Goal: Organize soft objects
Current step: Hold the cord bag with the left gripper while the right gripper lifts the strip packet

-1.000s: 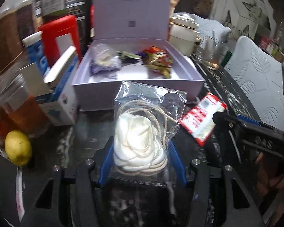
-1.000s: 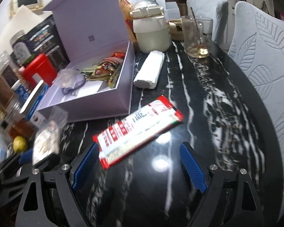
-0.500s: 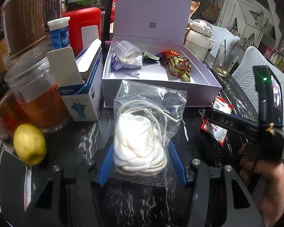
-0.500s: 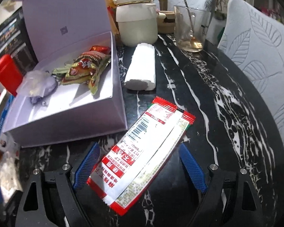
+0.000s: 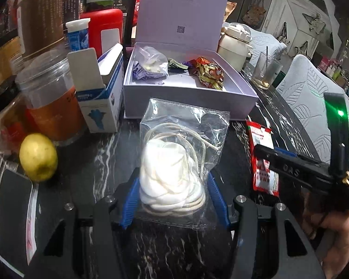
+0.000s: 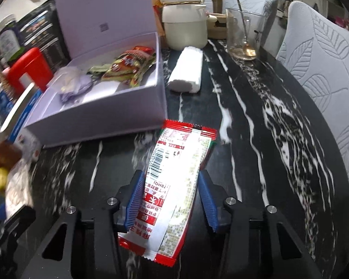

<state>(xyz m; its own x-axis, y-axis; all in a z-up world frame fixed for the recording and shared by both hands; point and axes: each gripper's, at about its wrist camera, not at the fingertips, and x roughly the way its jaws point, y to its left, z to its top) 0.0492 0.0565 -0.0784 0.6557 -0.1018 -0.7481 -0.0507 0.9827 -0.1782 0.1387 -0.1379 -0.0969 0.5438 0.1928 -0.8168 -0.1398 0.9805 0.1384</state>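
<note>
My left gripper [image 5: 173,197] is shut on a clear plastic bag of white cord [image 5: 174,174] and holds it in front of the open lilac box [image 5: 188,102]. The box holds a small clear bag [image 5: 151,65] and snack wrappers [image 5: 209,74]. My right gripper [image 6: 171,197] has its blue pads close on both sides of a red and white snack packet [image 6: 174,174] that lies on the black marble table [image 6: 256,139]; the jaws touch or nearly touch its edges. The packet [image 5: 263,158] and right gripper [image 5: 302,169] also show in the left wrist view.
Left of the box stand a blue and white carton [image 5: 102,97], jars [image 5: 46,97], a red container [image 5: 104,30] and a lemon [image 5: 38,157]. A cream pot [image 6: 185,23], a white roll [image 6: 188,69] and a glass with a spoon [image 6: 243,34] stand behind. A white chair [image 6: 325,81] is at right.
My right gripper has moved forward over the snack packet and its jaws have closed in around it. My left gripper has kept its hold on the cord bag and drawn back a little from the box.
</note>
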